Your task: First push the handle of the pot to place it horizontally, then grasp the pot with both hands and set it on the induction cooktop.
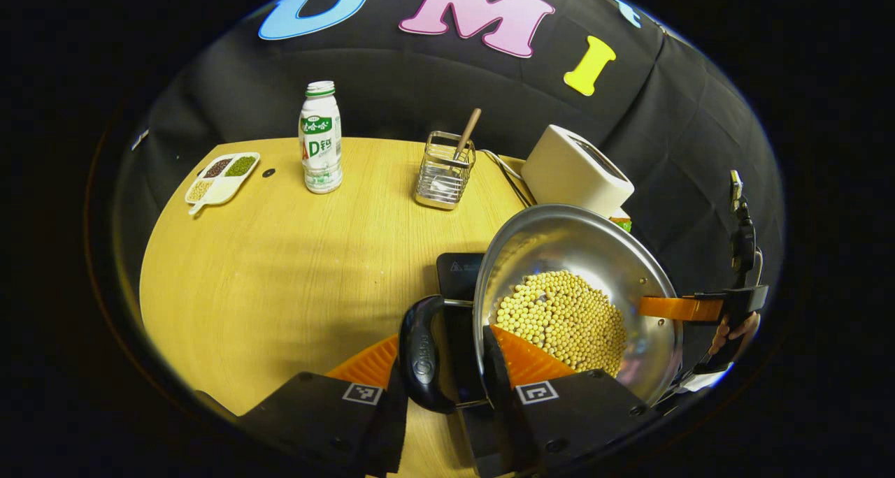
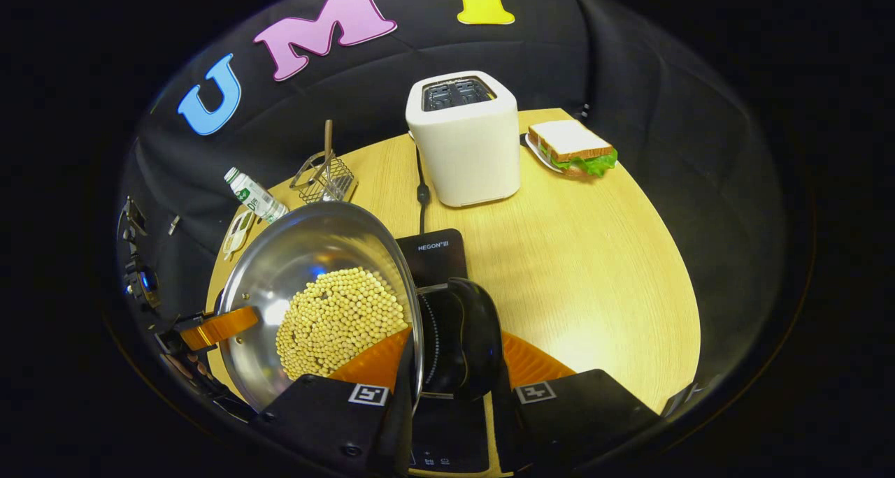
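A steel pot (image 1: 573, 244) (image 2: 308, 247) holding several soybeans (image 1: 563, 317) (image 2: 339, 321) is tilted above the black induction cooktop (image 1: 458, 272) (image 2: 433, 251). My left gripper (image 1: 447, 359) is shut on the pot's side: one orange finger is inside the rim, the other outside the black loop handle (image 1: 419, 352). My right gripper (image 2: 451, 363) clamps the opposite side the same way around the other black handle (image 2: 461, 338). Each gripper is seen across the pot from the other: the right gripper (image 1: 675, 307) in the left gripper view, the left gripper (image 2: 218, 328) in the right gripper view.
On the wooden table (image 1: 280, 268) (image 2: 594, 254) stand a milk bottle (image 1: 321, 139) (image 2: 255, 195), a wire utensil basket (image 1: 444, 170) (image 2: 325, 177), a white toaster (image 1: 577, 170) (image 2: 465, 139) with its cable (image 2: 421, 191), a sandwich (image 2: 573, 146) and a sectioned dish of beans (image 1: 222, 177).
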### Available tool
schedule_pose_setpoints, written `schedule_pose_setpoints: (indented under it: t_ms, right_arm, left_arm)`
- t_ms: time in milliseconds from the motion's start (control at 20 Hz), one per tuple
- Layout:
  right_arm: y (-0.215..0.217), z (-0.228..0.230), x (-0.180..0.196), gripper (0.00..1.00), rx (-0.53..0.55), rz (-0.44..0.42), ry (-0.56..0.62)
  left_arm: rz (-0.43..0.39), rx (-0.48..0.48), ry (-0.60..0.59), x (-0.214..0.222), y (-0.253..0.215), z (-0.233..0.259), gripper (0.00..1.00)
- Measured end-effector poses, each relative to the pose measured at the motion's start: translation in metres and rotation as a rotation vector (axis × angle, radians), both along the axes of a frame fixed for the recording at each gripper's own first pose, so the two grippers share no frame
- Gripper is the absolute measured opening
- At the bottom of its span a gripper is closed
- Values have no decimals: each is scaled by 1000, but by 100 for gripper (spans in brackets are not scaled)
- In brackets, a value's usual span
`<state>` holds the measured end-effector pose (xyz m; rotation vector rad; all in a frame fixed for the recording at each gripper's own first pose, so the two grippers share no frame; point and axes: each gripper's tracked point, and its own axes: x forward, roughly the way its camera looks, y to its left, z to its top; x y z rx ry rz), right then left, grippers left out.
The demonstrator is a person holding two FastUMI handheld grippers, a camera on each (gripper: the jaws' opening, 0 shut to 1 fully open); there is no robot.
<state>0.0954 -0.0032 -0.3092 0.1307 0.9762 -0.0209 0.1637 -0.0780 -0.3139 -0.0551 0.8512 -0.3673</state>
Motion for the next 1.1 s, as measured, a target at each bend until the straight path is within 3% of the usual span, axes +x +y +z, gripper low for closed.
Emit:
schedule_pose_setpoints:
  t_ms: [100,150,250,350,400,450,600,650,850,950,1050,1100]
  right_arm:
    - [-4,-7,-1,46,0,4,18]
    - [-6,-10,-3,51,2,7,28]
    - [-7,-10,-3,48,25,2,32]
    - [-7,-10,-3,53,32,11,25]
    - [-6,-10,-2,48,35,16,23]
    - [-6,-10,-1,54,40,22,17]
    - [-5,-9,1,56,60,30,5]
    - [-6,-8,0,52,68,32,3]
    - [-6,-8,2,56,83,40,-12]
    - [-5,-9,3,53,81,39,-13]
    - [-10,-11,-1,60,61,28,2]
    - [-15,-13,-4,68,39,24,9]
  left_arm:
    - [2,6,15,-2,-3,-7,54]
    - [3,14,18,-4,-2,-8,54]
    - [1,21,5,-3,-3,-11,55]
    - [12,11,12,-5,-3,-8,57]
    - [14,12,15,-4,-4,-12,57]
    - [18,15,17,-5,-3,-12,58]
    - [26,30,34,-6,-2,-13,60]
    - [31,35,41,-7,-1,-13,59]
    - [47,46,60,-10,-1,-14,61]
    - [32,75,71,-12,-2,-15,64]
    - [18,85,70,-15,-4,-13,71]
    - [18,93,52,-14,-4,-10,82]
